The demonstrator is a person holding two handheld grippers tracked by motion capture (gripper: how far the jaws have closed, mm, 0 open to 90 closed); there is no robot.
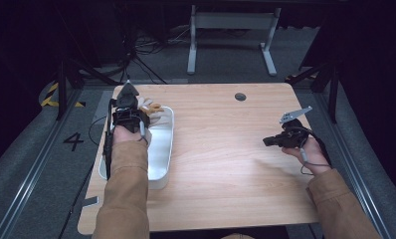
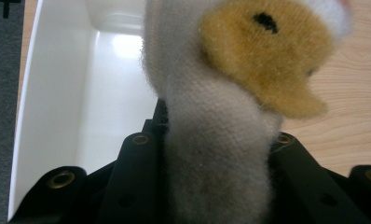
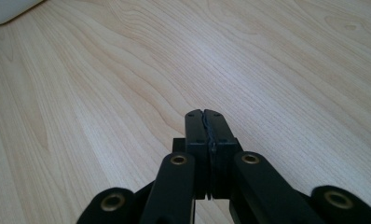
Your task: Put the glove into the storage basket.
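A grey-white plush toy (image 1: 152, 109) with a yellow-orange patch (image 2: 267, 60) hangs over the far end of a white tray (image 1: 162, 149). My left gripper (image 1: 139, 113) is shut on it; in the left gripper view both black fingers (image 2: 137, 161) press the toy's grey body (image 2: 216, 154) from either side. The tray's inside (image 2: 58, 93) lies below and to the left of the toy. My right gripper (image 1: 266, 142) sits low over the right side of the wooden table (image 1: 226, 149). Its jaws are shut flat against each other (image 3: 205, 115) with nothing between them.
The tray stands along the table's left edge. A small round grommet (image 1: 240, 96) is set in the far middle of the tabletop. Beyond the table stand the white legs of another desk (image 1: 231, 35), and dark stands (image 1: 61, 89) flank both sides.
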